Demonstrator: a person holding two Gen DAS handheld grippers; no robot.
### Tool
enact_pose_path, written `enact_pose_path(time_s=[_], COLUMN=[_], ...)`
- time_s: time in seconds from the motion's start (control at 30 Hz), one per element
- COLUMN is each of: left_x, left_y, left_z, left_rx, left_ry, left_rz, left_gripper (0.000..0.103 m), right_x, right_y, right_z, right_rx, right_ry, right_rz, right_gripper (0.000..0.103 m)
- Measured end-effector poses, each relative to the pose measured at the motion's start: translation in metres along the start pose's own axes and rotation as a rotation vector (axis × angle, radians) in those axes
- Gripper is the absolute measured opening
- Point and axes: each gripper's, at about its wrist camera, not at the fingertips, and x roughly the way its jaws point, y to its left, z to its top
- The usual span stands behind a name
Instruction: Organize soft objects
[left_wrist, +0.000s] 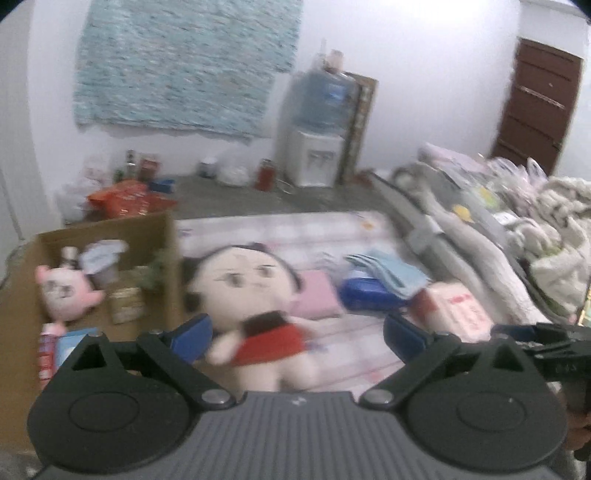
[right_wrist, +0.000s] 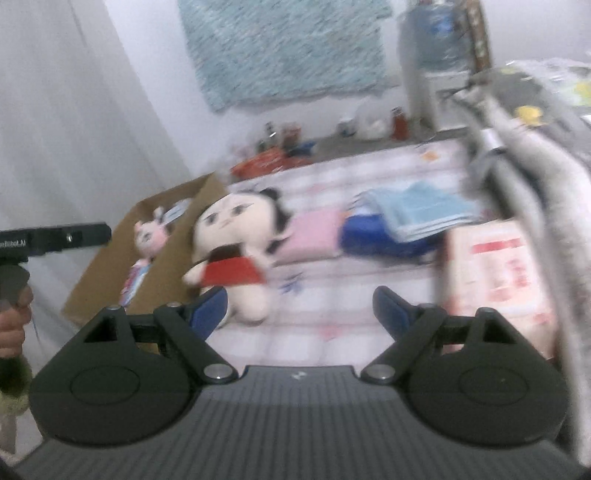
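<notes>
Overhead, both tongs tilt downward, left gripper (left_wrist: 295, 338) and right gripper (right_wrist: 300, 308) spread wide and empty; doll (left_wrist: 255, 295) at twelve o'clock.

Red-dressed plush doll (left_wrist: 255, 306) beside cardboard box (left_wrist: 162, 236)

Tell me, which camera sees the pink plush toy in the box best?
The left wrist view: the pink plush toy shows nearly whole inside the cardboard box. In the right wrist view it looks smaller, with the box wall hiding its lower part.
</notes>
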Motion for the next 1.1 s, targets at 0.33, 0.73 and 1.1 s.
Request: enact_pose_path(time_s=[0.33, 0.73, 1.1], left_x=[0.096, 0.176, 0.162], left_y=[-0.084, -0.106, -0.085], left_z=[0.014, 0.007, -0.001], left_rx=[0.108, 0.209, 0.157], left_ry=[0.001, 0.084, 0.102], left_rz=[-0.008, 0.000, -0.003], left_gripper=[0.099, 0.098, 0.098], right_x=[0.056, 0.190, 0.207], right_y=[-0.070, -0.059, -0.061], right_z=[0.035, 0.049, 0.058], right_rx=[0.070, -0.716, -0.629], right_ry=[-0.083, 0.157, 0.195], right_rz=[0.010, -0.155, -0.146], right_gripper=[0.085, 0.079, 0.006])
